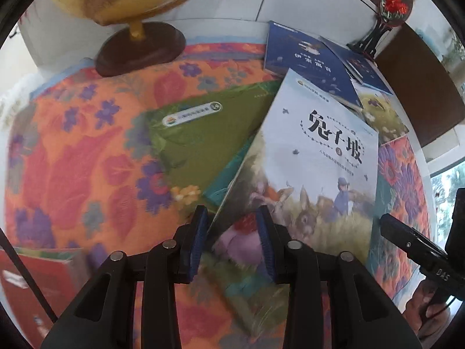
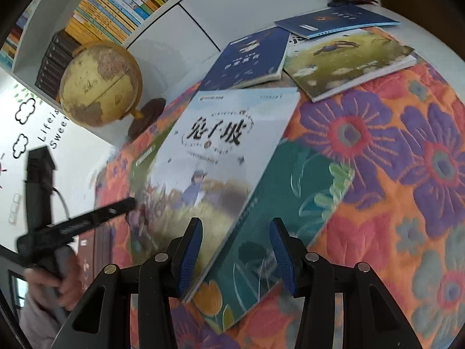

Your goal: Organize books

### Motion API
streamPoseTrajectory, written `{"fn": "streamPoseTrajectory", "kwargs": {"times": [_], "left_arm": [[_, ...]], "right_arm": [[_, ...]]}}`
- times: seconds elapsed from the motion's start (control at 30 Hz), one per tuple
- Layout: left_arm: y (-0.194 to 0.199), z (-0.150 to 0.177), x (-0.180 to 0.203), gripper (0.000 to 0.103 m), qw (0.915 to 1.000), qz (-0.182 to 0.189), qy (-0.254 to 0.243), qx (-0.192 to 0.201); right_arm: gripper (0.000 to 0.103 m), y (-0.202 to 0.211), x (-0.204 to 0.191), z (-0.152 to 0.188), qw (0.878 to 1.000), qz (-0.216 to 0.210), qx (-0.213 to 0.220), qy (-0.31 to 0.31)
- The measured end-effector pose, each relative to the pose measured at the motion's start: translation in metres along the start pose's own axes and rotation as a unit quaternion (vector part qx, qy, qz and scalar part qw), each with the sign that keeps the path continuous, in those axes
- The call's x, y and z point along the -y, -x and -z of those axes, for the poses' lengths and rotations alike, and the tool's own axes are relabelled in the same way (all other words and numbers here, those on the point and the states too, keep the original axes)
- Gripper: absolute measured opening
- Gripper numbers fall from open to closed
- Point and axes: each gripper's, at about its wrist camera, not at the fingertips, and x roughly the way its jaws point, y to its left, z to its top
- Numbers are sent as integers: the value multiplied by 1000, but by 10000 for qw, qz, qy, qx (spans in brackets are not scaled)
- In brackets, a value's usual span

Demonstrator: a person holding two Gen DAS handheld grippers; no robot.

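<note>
- My left hand-held gripper (image 1: 232,221) hung over the near corner of the pale rabbit book (image 1: 305,168), its blue pads apart with that corner between them; I could not see them pressing on it, so I counted it open.
- My right hand-held gripper (image 2: 235,250) stood open too, its pads astride the near edge of the pale rabbit book and the teal book (image 2: 290,200) under it, touching neither that I could tell.
- The books lay in a loose heap on a surface covered by an orange flowered cloth (image 2: 392,174): a green book (image 1: 203,133) partly under the pale one, two dark blue books (image 2: 250,58) and a meadow-cover book (image 2: 348,61) behind, near the far edge.
- Open cloth lay left of the heap and to its right.
- A red book (image 1: 35,279) sat at the near left edge.
- A globe (image 2: 101,84) stood at the far left corner; behind it was a shelf of books (image 2: 110,8).
- The pale cover read "兔子坡" with a circled 3; the wall (image 2: 75,151) lettering read "Life is Sweet", cut off in part.
</note>
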Motion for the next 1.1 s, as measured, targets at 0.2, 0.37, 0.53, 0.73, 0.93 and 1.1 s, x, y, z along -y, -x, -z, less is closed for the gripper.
{"fn": "streamPoseTrajectory", "kwargs": {"times": [0.2,0.37,0.53,0.73,0.93,1.1], "left_arm": [[8,12,20,34,9999,-151,-32,-76],[33,65,47,34,9992,77,33,-395],[49,128,53,34,9885,922,483,-1095],[19,112,27,34,9674,1666,1156,-1515],[3,100,39,28,9699,1810,790,-1422],[1,100,30,25,9662,1937,1098,-1302]], "right_arm": [[51,-15,-5,-14,9986,-442,-280,17],[52,0,8,3,9946,-530,-856,251],[47,16,44,33,9703,-1096,-2100,498],[39,-2,79,18,9393,-1971,-2793,277],[22,-6,82,19,9300,-2140,-2897,726],[8,-2,97,25,9443,-2182,-2445,313]]}}
